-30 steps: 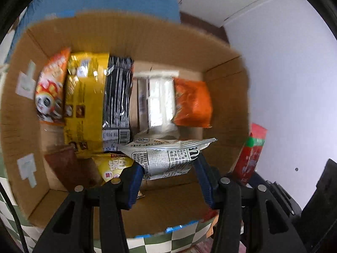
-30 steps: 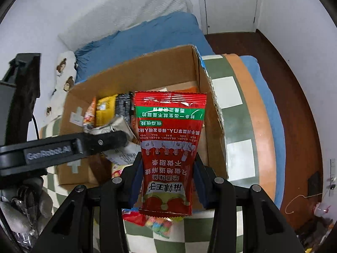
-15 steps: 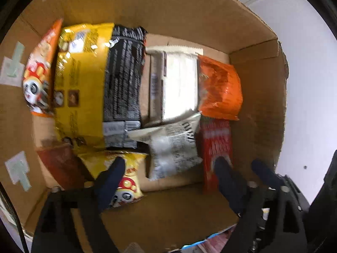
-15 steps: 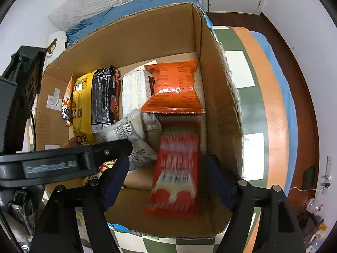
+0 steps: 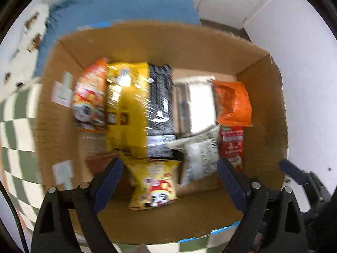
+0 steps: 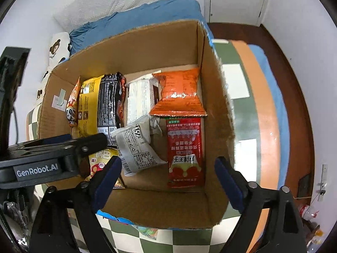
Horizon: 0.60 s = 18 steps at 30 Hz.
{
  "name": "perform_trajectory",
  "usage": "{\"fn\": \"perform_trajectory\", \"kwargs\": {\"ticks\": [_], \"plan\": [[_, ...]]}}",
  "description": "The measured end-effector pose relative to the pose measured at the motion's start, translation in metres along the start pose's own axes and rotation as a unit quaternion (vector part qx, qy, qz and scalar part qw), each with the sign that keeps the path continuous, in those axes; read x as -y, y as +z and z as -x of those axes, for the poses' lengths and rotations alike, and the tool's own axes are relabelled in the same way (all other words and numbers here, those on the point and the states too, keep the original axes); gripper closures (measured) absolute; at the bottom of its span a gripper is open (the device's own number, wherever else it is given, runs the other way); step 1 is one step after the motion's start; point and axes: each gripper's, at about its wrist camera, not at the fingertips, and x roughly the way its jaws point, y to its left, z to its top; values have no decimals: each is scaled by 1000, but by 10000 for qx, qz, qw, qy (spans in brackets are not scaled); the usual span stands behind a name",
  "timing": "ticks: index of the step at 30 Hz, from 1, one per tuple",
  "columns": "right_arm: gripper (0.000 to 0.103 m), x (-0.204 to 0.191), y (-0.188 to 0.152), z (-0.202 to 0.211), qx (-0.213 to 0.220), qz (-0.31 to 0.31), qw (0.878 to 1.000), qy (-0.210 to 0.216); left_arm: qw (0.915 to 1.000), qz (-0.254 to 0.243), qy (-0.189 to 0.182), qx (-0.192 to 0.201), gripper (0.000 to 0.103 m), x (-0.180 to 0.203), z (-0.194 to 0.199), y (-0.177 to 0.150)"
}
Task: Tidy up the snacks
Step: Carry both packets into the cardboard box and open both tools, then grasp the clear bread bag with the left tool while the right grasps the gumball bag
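Both claws hang over the open brown cardboard box (image 6: 134, 48) as I watch through the two wrist cameras. My right claw (image 6: 167, 174) is released, blue pads spread wide with nothing between them, above the near right part of the box. My left claw (image 5: 170, 179) is likewise spread and empty, above the near middle.

The right wrist view is sharp. It shows the red sauce-style sachet with white lettering (image 6: 185, 154) lying flat on the box floor against the right wall, its far end just touching the orange crinkled snack bag (image 6: 179, 92). Left of the sachet, the white packet with black print (image 6: 137, 147) lies tilted, leaning on the row of packs behind it. That row runs along the far side: a tall yellow bag (image 6: 88, 107), a black noodle pack (image 6: 109, 101) and a pale clear-wrapped pack (image 6: 137, 99). This view alone takes in the side of my left claw's black arm marked GenRobot.AI (image 6: 38, 169), which hides part of the small yellow panda-print bag (image 6: 101, 158), and the green-and-white checked tabletop (image 6: 189, 240) under the box.

The left wrist view is motion-blurred, yet it shows the small yellow panda-print bag (image 5: 155, 183) whole, near the front wall, and an orange-red panda bag (image 5: 90, 97) at the far left of the row, seen only edge-on from the right side.
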Motion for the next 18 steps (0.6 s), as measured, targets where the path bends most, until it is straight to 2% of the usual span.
{"fn": "perform_trajectory", "kwargs": {"ticks": [6, 10, 18], "plan": [[11, -3, -11, 22, 296, 56, 9995, -46, 9977, -29, 258, 627, 11, -16, 35, -23], [11, -7, -23, 38, 544, 100, 9984, -102, 9943, -44, 387, 989, 11, -11, 44, -43], [10, -17, -52, 70, 1106, 243, 9931, -300, 9829, -77, 618, 1733, 11, -13, 77, -93]]}}
